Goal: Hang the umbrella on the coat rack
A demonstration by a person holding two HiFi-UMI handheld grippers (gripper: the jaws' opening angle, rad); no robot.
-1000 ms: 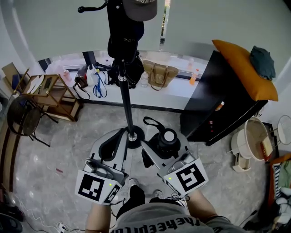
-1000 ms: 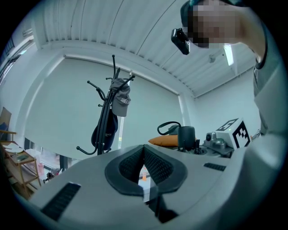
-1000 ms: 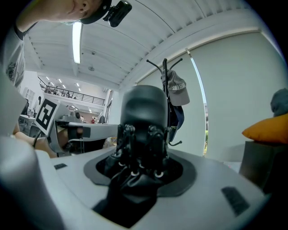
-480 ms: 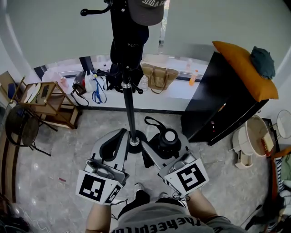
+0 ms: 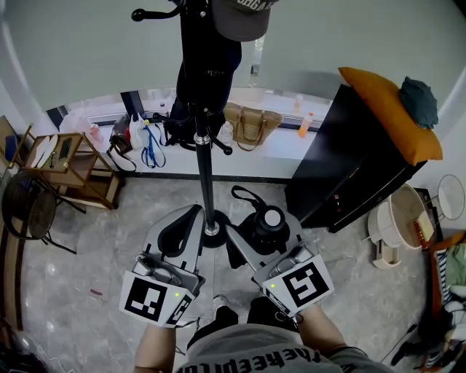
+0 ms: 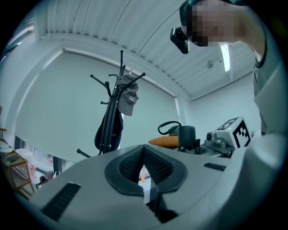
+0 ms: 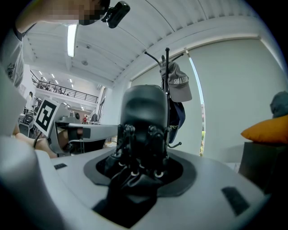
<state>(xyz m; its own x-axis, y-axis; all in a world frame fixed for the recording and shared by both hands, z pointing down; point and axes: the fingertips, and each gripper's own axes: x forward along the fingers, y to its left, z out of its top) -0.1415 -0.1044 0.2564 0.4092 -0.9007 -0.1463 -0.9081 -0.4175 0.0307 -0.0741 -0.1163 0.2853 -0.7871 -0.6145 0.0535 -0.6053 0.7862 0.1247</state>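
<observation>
The black coat rack (image 5: 204, 167) stands straight ahead on the floor, with a grey cap (image 5: 244, 14) and a dark bag (image 5: 207, 65) hanging from it. A folded black umbrella (image 5: 268, 222) with a wrist strap stands upright in my right gripper (image 5: 263, 233), which is shut on it just right of the rack's base. My left gripper (image 5: 182, 229) is shut with nothing in it, just left of the base. The right gripper view shows the umbrella (image 7: 141, 134) filling the jaws, the rack (image 7: 167, 67) and cap (image 7: 179, 85) behind it. The left gripper (image 6: 144, 164) points up toward the rack (image 6: 120, 90).
A black cabinet (image 5: 349, 160) with an orange cushion (image 5: 389, 109) stands at the right. A tan handbag (image 5: 251, 120) and other bags lie on the ledge behind the rack. A wooden shelf (image 5: 69, 156) and chair (image 5: 25, 211) are at the left, a white bin (image 5: 404, 218) at far right.
Both grippers keep their pose and grip. The room has slid slightly in the head view, with the furniture at the left drifting further left and the rack's base sitting a little lower.
</observation>
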